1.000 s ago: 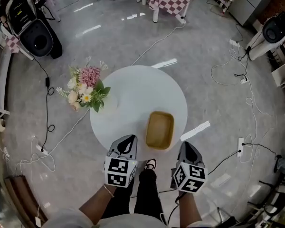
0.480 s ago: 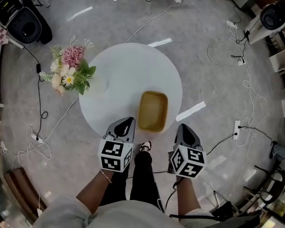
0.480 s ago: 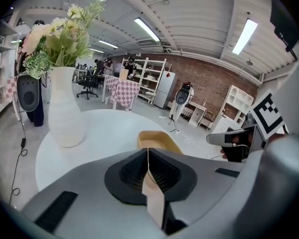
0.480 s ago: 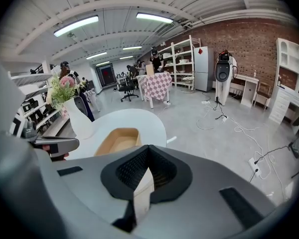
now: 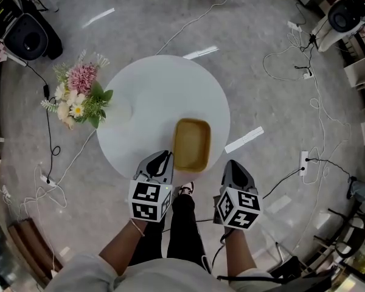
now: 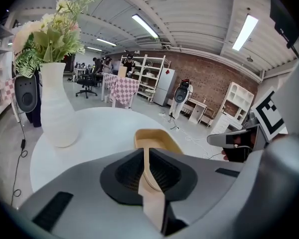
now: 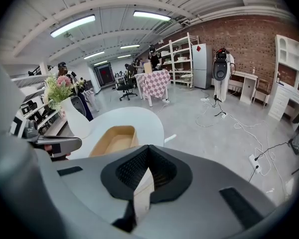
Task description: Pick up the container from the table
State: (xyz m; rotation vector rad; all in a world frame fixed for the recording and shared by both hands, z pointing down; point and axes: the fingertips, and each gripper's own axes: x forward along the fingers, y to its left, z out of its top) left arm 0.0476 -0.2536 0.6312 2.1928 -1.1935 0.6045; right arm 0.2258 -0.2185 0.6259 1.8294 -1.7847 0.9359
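Left gripper (image 5: 162, 158) has been brought just beside the shallow tan rectangular plastic container (image 5: 191, 143), jaws closed, empty. Right gripper (image 5: 232, 166) likewise closed. Container not yet grasped.

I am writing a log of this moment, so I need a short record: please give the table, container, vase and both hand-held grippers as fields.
table: round, white
container: tan, rectangular, empty, near the table's near edge
vase: white, holds flowers, at the table's left edge
left hand-held gripper: jaws shut, empty, beside the container's near left corner
right hand-held gripper: jaws shut, empty, right of the container, apart from it
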